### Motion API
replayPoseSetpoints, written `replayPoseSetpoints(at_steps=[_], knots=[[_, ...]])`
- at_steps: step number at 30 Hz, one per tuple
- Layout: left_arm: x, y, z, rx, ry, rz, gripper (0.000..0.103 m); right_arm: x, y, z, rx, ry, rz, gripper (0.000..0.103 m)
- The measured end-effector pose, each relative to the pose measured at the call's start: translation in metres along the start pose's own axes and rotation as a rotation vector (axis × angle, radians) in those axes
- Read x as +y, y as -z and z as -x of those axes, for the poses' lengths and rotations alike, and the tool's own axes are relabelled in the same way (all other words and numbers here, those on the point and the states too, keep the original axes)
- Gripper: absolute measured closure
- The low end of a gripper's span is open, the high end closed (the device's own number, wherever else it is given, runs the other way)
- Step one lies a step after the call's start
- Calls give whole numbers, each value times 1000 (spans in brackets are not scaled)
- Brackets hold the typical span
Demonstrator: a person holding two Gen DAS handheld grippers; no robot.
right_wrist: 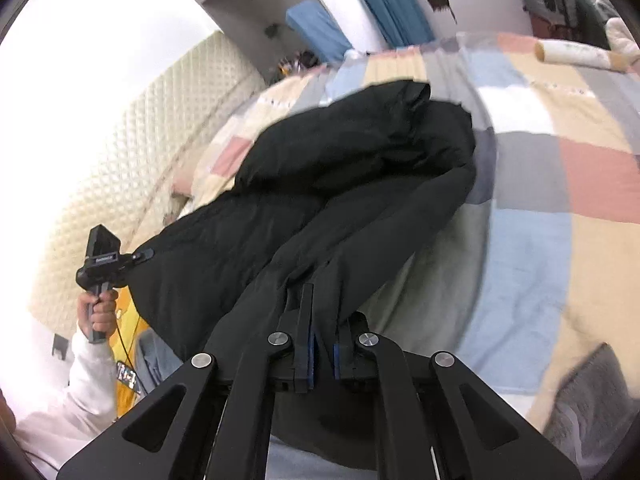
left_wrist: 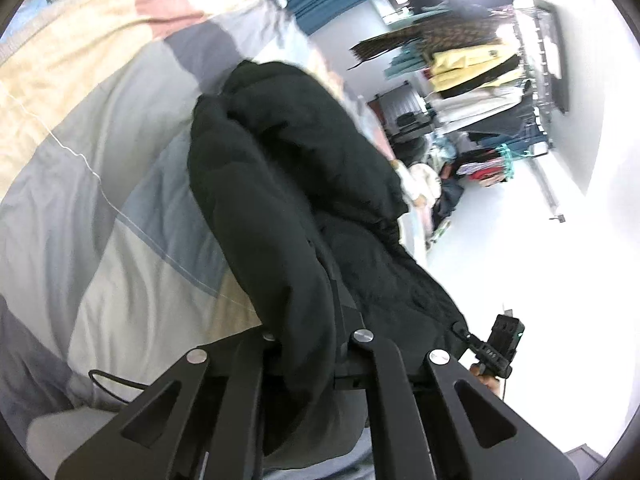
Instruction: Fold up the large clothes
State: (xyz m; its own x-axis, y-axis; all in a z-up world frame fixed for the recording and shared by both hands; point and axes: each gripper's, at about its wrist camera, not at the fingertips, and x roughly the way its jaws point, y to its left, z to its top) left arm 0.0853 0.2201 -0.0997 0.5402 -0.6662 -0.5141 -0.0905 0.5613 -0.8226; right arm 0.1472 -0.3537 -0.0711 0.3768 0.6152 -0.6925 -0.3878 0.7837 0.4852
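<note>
A black padded jacket point(left_wrist: 288, 184) hangs lifted at its near edge over the patchwork quilt of the bed point(left_wrist: 80, 184). In the left wrist view my left gripper point(left_wrist: 312, 320) is shut on the jacket, its fingertips buried under the cloth. At the right of that view my right gripper point(left_wrist: 468, 336) pinches another point of the same edge. In the right wrist view my right gripper point(right_wrist: 322, 312) is shut on the jacket point(right_wrist: 360, 160), a fold caught between its blue pads. My left gripper point(right_wrist: 142, 257) clamps the edge at the left, held by a hand point(right_wrist: 98, 316).
A clothes rack point(left_wrist: 480, 72) and a heap of garments point(left_wrist: 460, 184) stand past the bed's far side. A padded headboard point(right_wrist: 132, 152), a blue curtain point(right_wrist: 384, 0), a pale roll point(right_wrist: 576, 54) on the quilt point(right_wrist: 540, 200) and a grey cloth point(right_wrist: 592, 400) show in the right wrist view.
</note>
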Motion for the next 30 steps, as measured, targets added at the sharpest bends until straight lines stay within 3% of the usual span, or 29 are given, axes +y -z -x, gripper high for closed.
replayPoseSetpoints(at_steps=[6,9,12,18,24,30], knots=[[-17,27,23,-34,20,-8,98,12,32,36,-92,-31,-42,100],[-25,49,39,-40,38,59,98,20,50,57,-134,-55,-74,100],[-49,62,49,-68,28,21,98,29,66,82,-175,-62,-101,100],[-51,77,63,-50,36,45,98,44,79,128,-262,-63,-116,100],[-37,50,55,-53,54,105,98,34,62,117,-279,-72,-152,100],[-41,17,43,-79,53,103,97,15,10,91,-332,-58,-201,100]])
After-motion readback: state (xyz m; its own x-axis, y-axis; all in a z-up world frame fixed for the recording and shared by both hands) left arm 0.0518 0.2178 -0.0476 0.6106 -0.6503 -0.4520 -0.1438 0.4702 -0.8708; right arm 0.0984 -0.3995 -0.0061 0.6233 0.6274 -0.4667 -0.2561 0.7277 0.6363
